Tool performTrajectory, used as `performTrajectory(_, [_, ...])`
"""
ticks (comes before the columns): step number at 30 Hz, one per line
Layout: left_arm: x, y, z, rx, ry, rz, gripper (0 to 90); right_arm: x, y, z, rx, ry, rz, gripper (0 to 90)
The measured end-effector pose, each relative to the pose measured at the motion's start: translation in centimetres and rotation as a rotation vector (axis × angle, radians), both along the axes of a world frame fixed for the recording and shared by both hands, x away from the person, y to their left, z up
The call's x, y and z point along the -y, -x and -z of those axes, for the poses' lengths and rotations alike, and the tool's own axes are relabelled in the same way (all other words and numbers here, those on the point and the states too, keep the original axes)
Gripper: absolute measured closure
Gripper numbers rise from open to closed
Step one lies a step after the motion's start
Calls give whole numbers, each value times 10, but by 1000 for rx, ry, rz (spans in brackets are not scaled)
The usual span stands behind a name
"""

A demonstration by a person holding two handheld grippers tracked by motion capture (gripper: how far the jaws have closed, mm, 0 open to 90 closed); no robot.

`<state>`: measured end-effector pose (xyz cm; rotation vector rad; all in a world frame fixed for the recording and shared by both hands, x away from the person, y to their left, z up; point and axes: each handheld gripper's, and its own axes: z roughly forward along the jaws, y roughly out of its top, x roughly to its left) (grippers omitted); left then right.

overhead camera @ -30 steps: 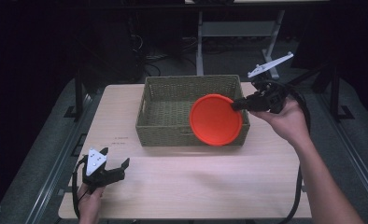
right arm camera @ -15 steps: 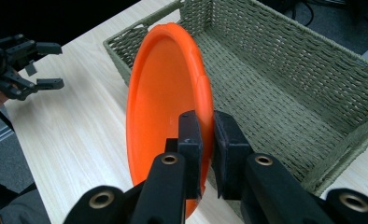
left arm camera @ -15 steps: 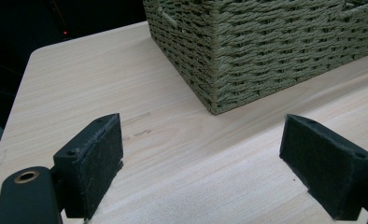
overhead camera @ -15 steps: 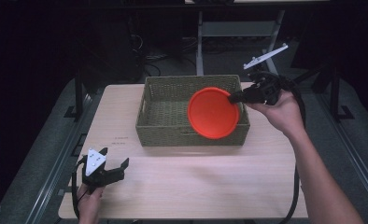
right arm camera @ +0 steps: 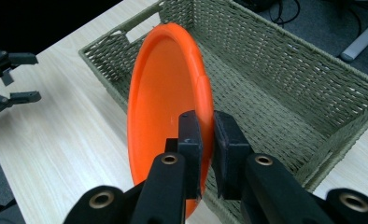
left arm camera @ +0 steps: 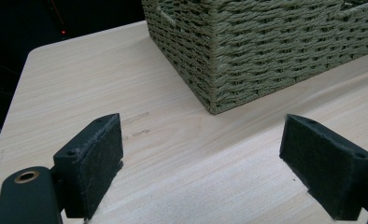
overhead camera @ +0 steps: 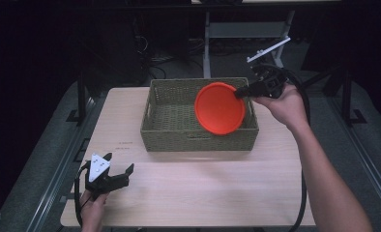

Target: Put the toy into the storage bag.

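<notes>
Dim room, grey floor (overhead camera: 43, 159)

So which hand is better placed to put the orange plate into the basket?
Right: the right gripper already clamps the orange plate above the wicker basket. The left gripper rests open, far off.

The orange plate (overhead camera: 220, 108) hides part of the basket's (overhead camera: 169, 123) floor and near wall; in the right gripper view, pads (right arm camera: 190, 135) cover its rim.

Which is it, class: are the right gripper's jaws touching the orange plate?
Touching: in the right gripper view, the right gripper clamps the orange plate's rim.
</notes>
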<state>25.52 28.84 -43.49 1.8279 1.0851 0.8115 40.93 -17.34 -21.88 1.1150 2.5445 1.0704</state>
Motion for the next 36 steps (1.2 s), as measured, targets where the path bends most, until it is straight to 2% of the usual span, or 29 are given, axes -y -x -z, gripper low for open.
performTrajectory(20, [1, 0, 0, 10, 10, -4, 128, 0, -35, 13, -35, 11, 60, 822])
performTrajectory(36, [1, 1, 0, 7, 2, -5, 128, -1, -55, 29, -56, 2, 96, 823])
